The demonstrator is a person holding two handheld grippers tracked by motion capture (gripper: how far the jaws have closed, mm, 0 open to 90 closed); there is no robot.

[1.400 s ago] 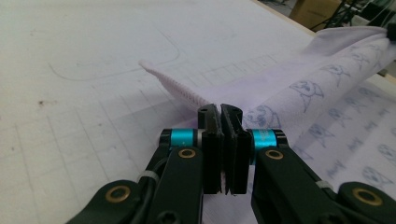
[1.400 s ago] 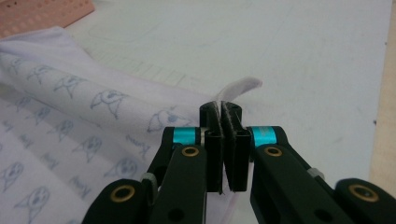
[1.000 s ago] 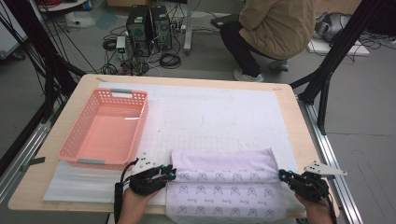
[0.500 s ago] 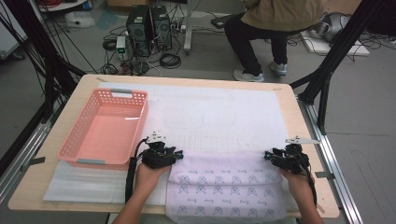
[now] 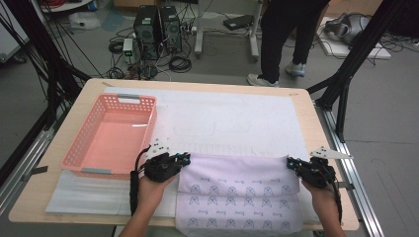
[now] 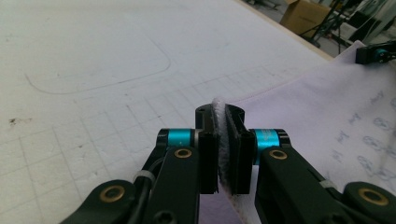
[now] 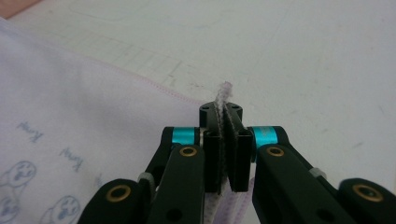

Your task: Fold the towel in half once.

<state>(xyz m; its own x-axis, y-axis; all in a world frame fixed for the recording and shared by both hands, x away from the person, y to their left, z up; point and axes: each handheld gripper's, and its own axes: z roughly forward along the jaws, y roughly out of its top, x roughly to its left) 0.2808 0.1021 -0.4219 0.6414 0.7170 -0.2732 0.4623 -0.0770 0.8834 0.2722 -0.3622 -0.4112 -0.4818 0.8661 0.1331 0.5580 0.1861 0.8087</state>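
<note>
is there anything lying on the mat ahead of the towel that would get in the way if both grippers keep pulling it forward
Nothing visible does. The left gripper and right gripper each pinch a far corner of the towel, and the white mat beyond it is bare. The pink basket sits off to the left.

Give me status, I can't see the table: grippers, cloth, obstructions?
Left gripper and right gripper shut on cloth corners. Cloth flat, stretched between. Basket off left, clear.
</note>
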